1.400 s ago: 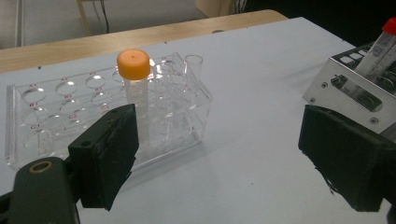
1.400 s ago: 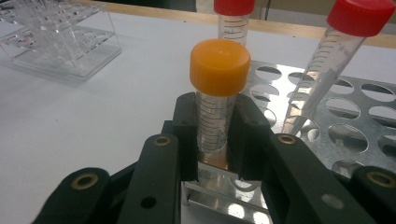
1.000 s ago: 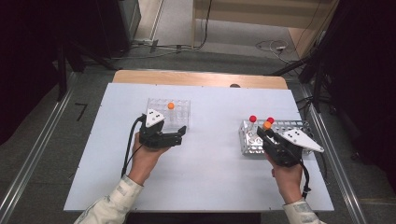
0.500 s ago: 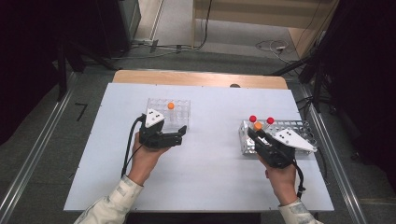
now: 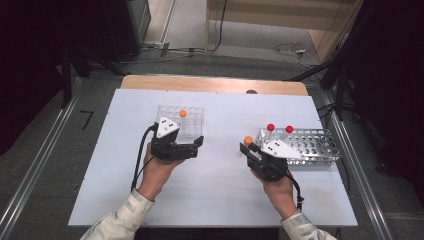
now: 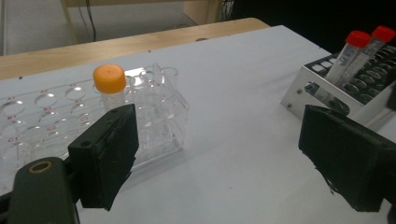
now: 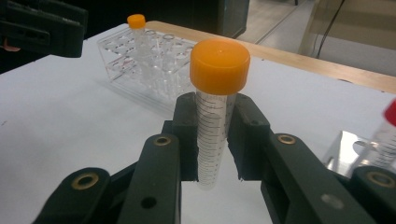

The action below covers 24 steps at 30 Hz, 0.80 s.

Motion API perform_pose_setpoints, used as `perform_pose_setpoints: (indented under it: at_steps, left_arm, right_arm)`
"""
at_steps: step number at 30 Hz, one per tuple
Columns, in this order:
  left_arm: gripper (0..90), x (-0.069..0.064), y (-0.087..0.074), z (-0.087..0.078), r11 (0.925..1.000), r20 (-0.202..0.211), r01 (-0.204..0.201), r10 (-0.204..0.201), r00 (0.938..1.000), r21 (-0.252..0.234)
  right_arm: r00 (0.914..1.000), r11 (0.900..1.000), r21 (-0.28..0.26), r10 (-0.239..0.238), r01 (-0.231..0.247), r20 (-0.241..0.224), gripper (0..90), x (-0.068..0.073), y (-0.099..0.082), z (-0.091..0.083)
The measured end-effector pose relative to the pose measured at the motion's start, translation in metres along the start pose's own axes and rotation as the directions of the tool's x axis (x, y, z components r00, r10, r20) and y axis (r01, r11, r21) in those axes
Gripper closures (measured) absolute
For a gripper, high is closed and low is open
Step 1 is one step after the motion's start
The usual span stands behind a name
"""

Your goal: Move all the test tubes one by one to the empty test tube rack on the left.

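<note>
Both forearms are entering from the near edge. The left gripper (image 5: 199,145) is resting low with its jaws standing wide apart, pointing toward the other hand. The right gripper (image 5: 245,148) is pointing left and away, its jaws clamping a tube (image 7: 215,112) upright.

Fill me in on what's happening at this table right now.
A person works with a gripper in each hand. The right gripper is shut on an orange-capped tube, held upright above the white table, just left of the metal rack, where two red-capped tubes stand. The left gripper is open, beside the clear plastic rack, which holds another orange-capped tube. It looks like tubes are being sorted from the metal rack to the clear one.
</note>
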<state>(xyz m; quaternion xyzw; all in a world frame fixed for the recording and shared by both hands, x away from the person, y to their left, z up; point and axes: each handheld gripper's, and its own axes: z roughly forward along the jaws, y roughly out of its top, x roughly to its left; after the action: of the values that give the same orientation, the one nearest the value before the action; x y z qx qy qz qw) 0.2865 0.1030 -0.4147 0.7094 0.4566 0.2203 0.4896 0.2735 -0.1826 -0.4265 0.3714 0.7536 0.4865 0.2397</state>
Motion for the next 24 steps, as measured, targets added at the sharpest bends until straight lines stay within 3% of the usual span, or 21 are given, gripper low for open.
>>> perform_pose_setpoints:
  at_steps: [17, 24]
  left_arm:
    - [14.2, -0.017, -0.001, 0.000, 0.9996, 0.056, -0.028, 0.028, 0.9980, 0.006]
    - [21.1, -0.023, -0.001, 0.000, 0.9988, 0.099, -0.048, 0.048, 0.9940, 0.003]
  right_arm:
    - [0.9966, 0.9980, 0.046, -0.041, 0.044, -0.071, 71.5, 0.033, -0.003, 0.042]
    - [0.9933, 0.9963, 0.058, -0.057, 0.063, -0.101, 71.5, 0.045, -0.003, 0.052]
